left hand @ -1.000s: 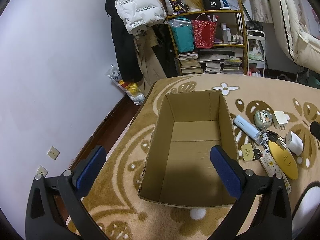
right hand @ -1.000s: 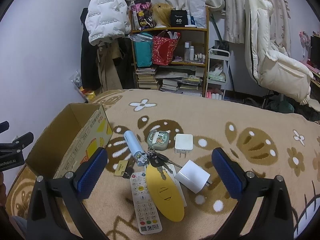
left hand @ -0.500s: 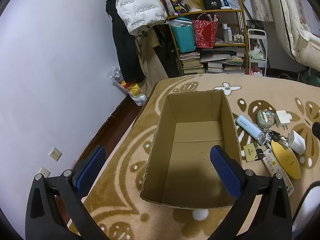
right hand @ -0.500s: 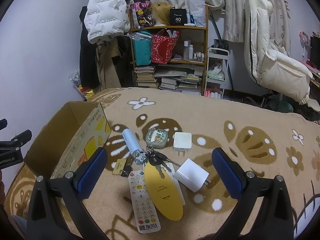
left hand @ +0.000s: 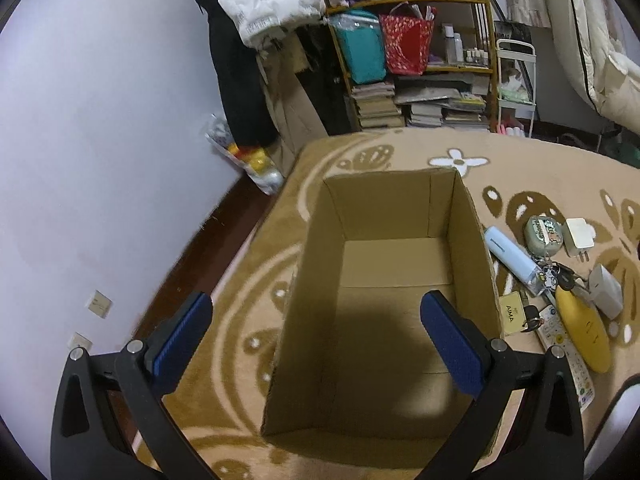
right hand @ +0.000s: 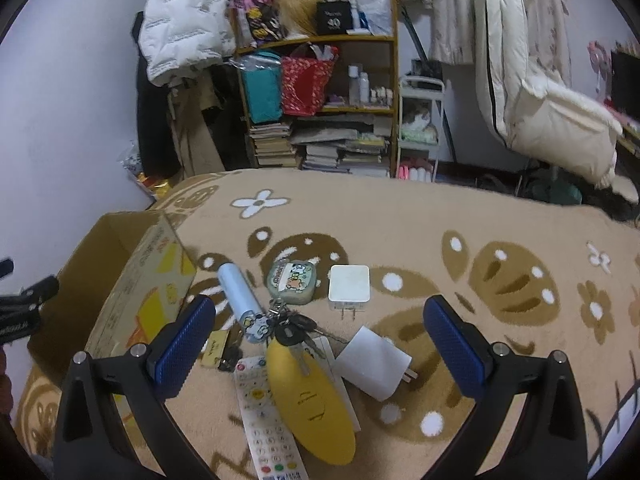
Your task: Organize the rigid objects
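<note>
An empty open cardboard box (left hand: 476, 240) stands on the brown patterned blanket, also in the right wrist view (right hand: 152, 280). Right of it lies a cluster: light blue tube (right hand: 239, 292), green cartoon case (right hand: 292, 282), white square charger (right hand: 349, 283), second white charger (right hand: 374, 362), keys (right hand: 294, 326), yellow oval object (right hand: 310, 400), remote control (right hand: 266, 420), tan tag (right hand: 214, 348). My left gripper (left hand: 316, 340) is open and empty above the box's near end. My right gripper (right hand: 318, 350) is open and empty, hovering over the cluster.
A cluttered bookshelf (right hand: 320, 100) with bags and books stands behind the bed. A white jacket (right hand: 184, 32) hangs at the back left, a cream duvet (right hand: 552, 112) at the right. The wall and dark floor (left hand: 192, 264) lie left of the bed edge.
Both grippers have shifted slightly; the views have drifted a little toward the box and the cluster. Nothing on the blanket has moved. Both grippers stay open.
</note>
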`<state>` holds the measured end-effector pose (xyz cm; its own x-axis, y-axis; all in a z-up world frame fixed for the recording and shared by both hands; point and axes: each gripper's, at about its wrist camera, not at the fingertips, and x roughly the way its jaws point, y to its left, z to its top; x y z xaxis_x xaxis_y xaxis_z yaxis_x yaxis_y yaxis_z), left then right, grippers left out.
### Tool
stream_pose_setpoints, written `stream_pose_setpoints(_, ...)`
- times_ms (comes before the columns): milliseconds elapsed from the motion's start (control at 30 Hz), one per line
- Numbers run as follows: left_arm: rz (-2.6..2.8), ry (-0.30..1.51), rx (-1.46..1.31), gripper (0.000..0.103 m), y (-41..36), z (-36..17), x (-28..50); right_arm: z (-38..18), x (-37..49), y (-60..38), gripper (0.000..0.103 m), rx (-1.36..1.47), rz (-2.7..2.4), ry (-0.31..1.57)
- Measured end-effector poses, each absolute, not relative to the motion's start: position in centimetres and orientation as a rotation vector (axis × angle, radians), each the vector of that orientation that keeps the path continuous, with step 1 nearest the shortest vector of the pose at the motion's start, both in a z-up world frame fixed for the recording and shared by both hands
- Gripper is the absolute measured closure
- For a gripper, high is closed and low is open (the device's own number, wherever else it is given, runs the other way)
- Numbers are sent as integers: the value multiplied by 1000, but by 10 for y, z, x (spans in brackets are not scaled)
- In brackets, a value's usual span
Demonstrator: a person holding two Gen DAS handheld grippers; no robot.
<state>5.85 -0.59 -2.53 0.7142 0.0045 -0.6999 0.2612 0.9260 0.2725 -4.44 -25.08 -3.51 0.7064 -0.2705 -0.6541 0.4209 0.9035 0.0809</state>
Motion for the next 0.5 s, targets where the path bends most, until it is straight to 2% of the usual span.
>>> stream_pose_setpoints(200,-96,809,364,0,5,-38,83,-60,-26,-270,0,258,-430,752)
stream_pose_setpoints(500,-76,973,403,0,14,-74,116,-95,-17,-285,0,308,-476,840)
